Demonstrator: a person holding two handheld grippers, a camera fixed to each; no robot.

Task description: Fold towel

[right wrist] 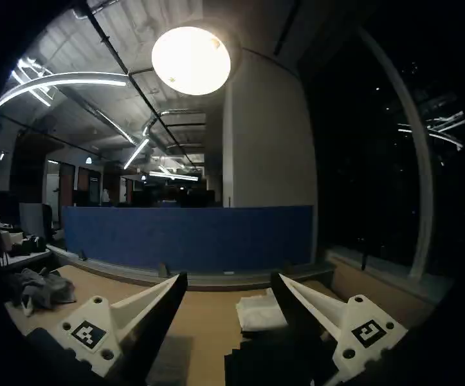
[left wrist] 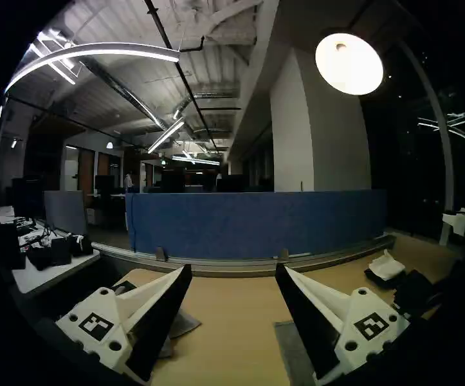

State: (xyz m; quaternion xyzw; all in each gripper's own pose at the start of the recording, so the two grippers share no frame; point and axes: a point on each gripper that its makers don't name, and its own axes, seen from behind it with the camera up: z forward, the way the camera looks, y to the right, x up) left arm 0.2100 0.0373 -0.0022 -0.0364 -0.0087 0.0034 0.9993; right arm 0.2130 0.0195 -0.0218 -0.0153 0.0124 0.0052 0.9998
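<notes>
— What did you have in front of you at that moment?

— The wooden table [left wrist: 232, 315] ran under both tools. The blue partition [left wrist: 258, 222] stood along its far edge, straight ahead of both pairs of fingers. A round lamp [left wrist: 349, 63] glowed high up and to the right of the left gripper [left wrist: 232, 266].

— And the jaws?

— I saw the left gripper's fingers spread wide, with only bare tabletop between them. The right gripper [right wrist: 229, 275] was the same: fingers apart, clasping nothing, held above the table.

— Where was the towel?

— In the right gripper view the white towel [right wrist: 258, 313] lay folded on the table just inside the right-hand finger. That finger partly hid it, and I couldn't tell whether the two touched. Seen from the left gripper, it sat well off to the right, beyond the right-hand finger, beside some black things [left wrist: 419, 289].

— Anything smaller?

— A crumpled grey cloth [right wrist: 42, 286] lay far to the left of the right gripper, near the table's edge. In the left gripper view a flat grey cloth [left wrist: 186, 323] poked out from behind the left-hand finger. I couldn't tell whether that finger rested on it.
</notes>
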